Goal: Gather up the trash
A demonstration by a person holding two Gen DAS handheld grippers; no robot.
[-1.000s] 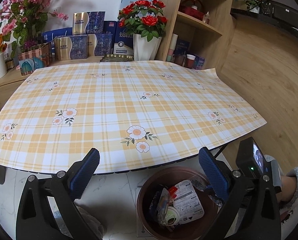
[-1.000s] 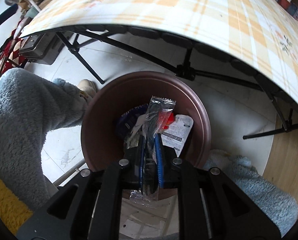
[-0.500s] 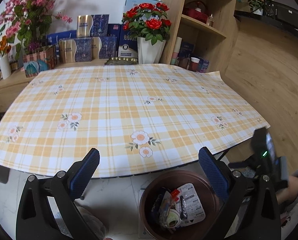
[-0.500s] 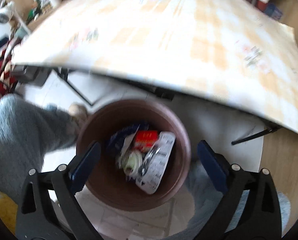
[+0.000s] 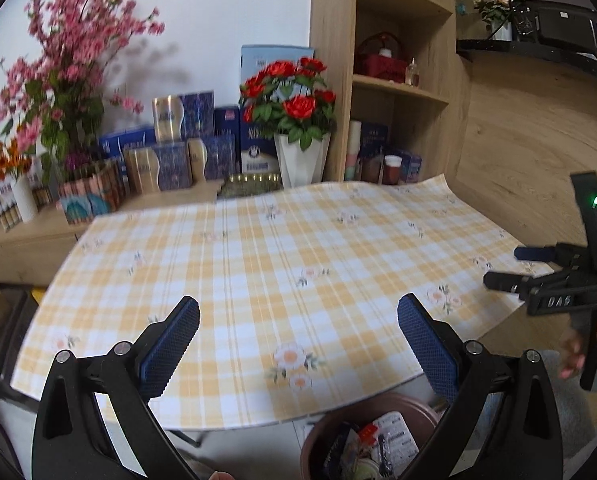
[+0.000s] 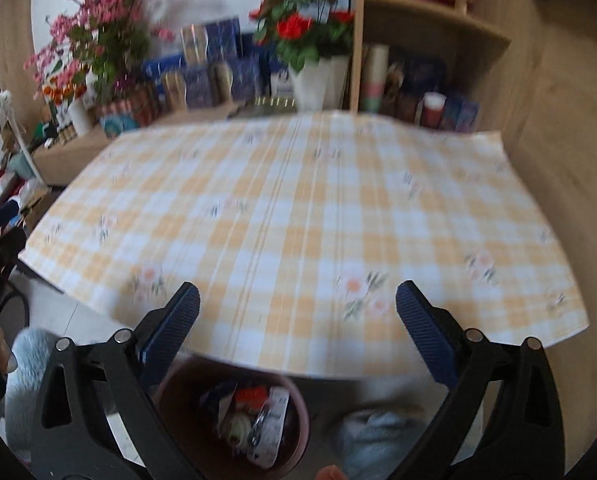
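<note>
Right wrist view: right tool (image 6: pixel 297 312) released (nothing between its pads), wrappers (image 6: pixel 254 420) in brown bin (image 6: pixel 298 412).

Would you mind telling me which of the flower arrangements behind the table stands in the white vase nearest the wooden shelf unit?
The red rose bouquet: its angular white vase stands right beside the shelf unit. The tall pink blossoms and small orange flowers stand far left.

There are two grippers: the left gripper (image 5: pixel 298 344) and the right gripper (image 6: pixel 297 332), both with jaws wide apart. One desk (image 5: pixel 258 264) lies ahead of the jaws. One brown bin (image 6: pixel 298 408) sits below them. One white vase (image 5: pixel 301 160) of red roses stands far ahead.
</note>
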